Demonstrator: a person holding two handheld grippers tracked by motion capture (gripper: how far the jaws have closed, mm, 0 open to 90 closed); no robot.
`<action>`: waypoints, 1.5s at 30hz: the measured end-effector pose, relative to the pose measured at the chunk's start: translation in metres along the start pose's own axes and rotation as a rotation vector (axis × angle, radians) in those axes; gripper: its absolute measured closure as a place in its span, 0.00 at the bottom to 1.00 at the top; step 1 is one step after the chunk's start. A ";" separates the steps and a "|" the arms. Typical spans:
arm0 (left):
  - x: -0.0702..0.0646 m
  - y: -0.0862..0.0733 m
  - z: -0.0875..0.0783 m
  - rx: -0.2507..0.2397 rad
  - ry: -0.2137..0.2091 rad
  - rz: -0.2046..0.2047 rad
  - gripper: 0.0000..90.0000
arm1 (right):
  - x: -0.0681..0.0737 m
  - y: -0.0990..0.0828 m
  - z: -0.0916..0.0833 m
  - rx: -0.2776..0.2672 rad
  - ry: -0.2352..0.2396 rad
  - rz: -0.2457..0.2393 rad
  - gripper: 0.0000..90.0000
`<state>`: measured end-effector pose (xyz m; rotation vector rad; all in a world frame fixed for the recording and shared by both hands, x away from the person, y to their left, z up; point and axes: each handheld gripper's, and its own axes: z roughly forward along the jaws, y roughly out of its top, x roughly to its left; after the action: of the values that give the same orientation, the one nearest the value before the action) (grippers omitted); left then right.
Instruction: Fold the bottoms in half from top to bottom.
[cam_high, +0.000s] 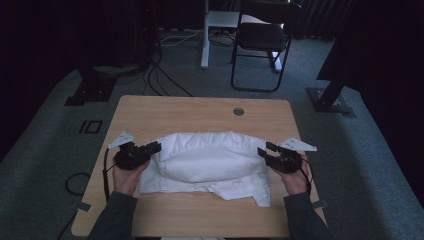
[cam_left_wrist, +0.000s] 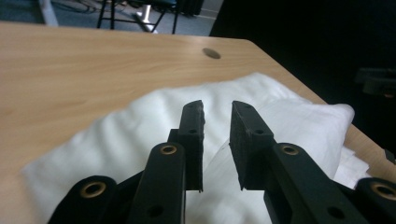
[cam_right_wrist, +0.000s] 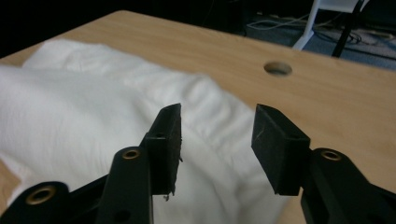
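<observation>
Two grippers flank a white cloth (cam_high: 207, 162) that lies bunched and partly folded on the table (cam_high: 200, 112), toward its near edge. At far left, the left gripper (cam_high: 154, 147) sits at the cloth's left end, pointing inward; in the left gripper view its jaws stand slightly parted above the fabric, with nothing between them, and contact with the cloth cannot be told. The cloth itself spans the middle, a puffed upper layer over a flatter, rumpled layer whose corner trails toward the person. At right, the right gripper (cam_high: 266, 148) mirrors the first at the cloth's right end; its jaws are spread wider and hold nothing, hovering just over the fabric's edge. The symmetric placement suggests both ends are to be seized together, perhaps for lifting or folding. Beyond the table stands a chair (cam_high: 262, 40).
</observation>
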<state>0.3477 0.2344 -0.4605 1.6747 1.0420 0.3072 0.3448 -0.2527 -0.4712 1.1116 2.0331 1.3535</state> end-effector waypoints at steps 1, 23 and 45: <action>-0.005 0.004 0.007 0.009 -0.002 0.010 0.83 | 0.004 0.007 0.006 0.008 -0.004 -0.007 0.59; -0.052 -0.074 0.057 0.336 0.068 0.194 0.79 | 0.053 -0.052 0.046 0.289 -0.028 -0.070 0.66; -0.003 -0.085 0.045 0.233 0.342 0.004 0.30 | 0.049 -0.070 0.058 0.327 -0.043 -0.057 0.68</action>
<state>0.3348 0.2058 -0.5515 1.8739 1.3692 0.5036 0.3331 -0.1950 -0.5553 1.1942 2.2899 0.9824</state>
